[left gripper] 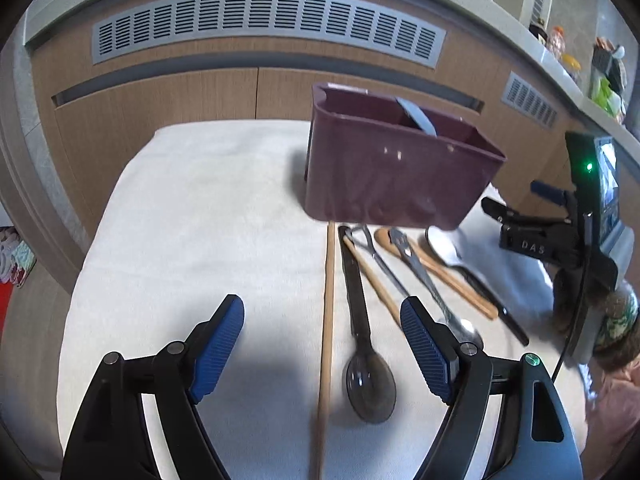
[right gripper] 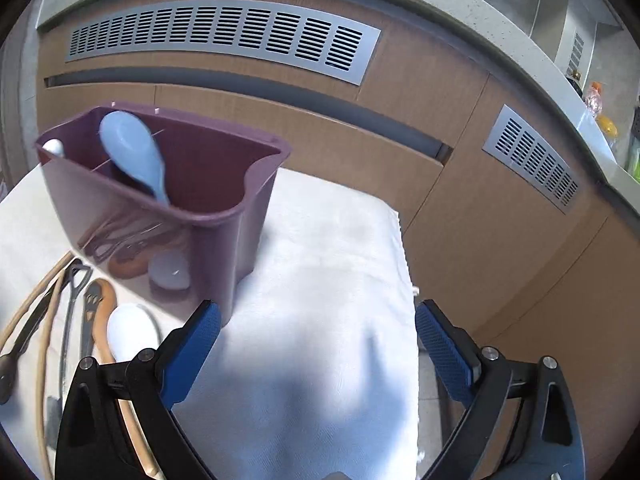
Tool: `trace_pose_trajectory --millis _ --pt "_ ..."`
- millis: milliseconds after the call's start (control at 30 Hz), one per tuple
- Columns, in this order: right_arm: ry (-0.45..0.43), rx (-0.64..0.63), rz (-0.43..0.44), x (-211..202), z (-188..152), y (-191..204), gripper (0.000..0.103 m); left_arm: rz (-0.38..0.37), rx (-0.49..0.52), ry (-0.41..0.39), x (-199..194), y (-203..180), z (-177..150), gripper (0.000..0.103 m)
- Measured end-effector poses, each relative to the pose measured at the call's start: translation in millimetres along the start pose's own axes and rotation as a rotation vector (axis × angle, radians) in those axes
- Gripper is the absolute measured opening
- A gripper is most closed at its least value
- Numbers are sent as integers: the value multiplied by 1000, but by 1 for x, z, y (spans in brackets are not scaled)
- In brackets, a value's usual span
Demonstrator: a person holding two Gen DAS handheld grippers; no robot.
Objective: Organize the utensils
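Note:
A purple utensil holder [left gripper: 396,168] stands on a white towel [left gripper: 200,208], with a light blue spoon [right gripper: 132,148] and a white spoon [right gripper: 54,147] upright inside it. In front of it lie several utensils: a long wooden stick [left gripper: 327,280], a dark plastic spoon [left gripper: 360,340], metal pieces [left gripper: 420,276], a wooden spoon [left gripper: 440,272] and a white spoon [right gripper: 128,330]. My left gripper [left gripper: 322,308] is open just above the stick and dark spoon, pressing on neither. My right gripper [right gripper: 318,308] is open over bare towel [right gripper: 320,260], to the right of the holder [right gripper: 160,200], with nothing between its fingers.
A wooden cabinet front with grey vents [left gripper: 264,24] rises behind the table. A ledge at the upper right carries bottles [left gripper: 560,44]. The towel's right edge [right gripper: 404,248] drops off near the cabinet. The right gripper's black body [left gripper: 536,240] and a sleeve [left gripper: 616,320] sit beside the utensils.

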State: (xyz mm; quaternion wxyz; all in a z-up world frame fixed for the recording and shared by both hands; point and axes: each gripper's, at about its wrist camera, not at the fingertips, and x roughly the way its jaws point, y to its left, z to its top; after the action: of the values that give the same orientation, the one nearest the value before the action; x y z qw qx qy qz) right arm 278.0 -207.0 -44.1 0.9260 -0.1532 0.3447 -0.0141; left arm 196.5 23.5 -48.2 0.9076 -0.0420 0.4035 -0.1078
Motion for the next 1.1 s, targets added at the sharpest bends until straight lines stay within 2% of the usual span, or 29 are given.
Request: trace_pose_trajectory --millis 67,167,233,267,300,333,400,600,667,700,733,933,1100 --pt "14 -9 76 -11 -2 5 101 13 -2 5 1 1 -1 81" --pt "30 5 292 -26 -10 15 102 23 -21 14 2 5 -2 81" --pt "59 -2 369 -26 -13 26 101 29 -31 20 3 8 -3 81" --pt "60 -12 368 -25 -13 31 99 32 -33 22 4 8 -3 81" --pt "56 -29 355 -23 -13 36 90 34 -35 24 4 9 -4 81" --pt "60 -48 337 -19 -12 41 75 33 -36 27 4 10 -5 81" --pt "101 -66 346 -9 -11 49 61 34 -36 29 3 12 -6 81" --pt "160 -21 396 11 -9 53 60 30 -50 37 -3 20 -13 81" --pt "171 -14 419 12 -8 53 47 28 -57 41 -4 23 -14 81" --pt "177 -15 436 11 -9 54 35 28 -59 42 -4 23 -14 81" --pt "187 -18 452 9 -8 55 32 26 -60 44 -3 23 -14 81" --pt "193 -3 440 -2 -13 48 32 12 -56 56 -2 19 -14 81" --pt "163 66 397 -23 -19 23 32 -12 -25 56 -5 10 -18 81"
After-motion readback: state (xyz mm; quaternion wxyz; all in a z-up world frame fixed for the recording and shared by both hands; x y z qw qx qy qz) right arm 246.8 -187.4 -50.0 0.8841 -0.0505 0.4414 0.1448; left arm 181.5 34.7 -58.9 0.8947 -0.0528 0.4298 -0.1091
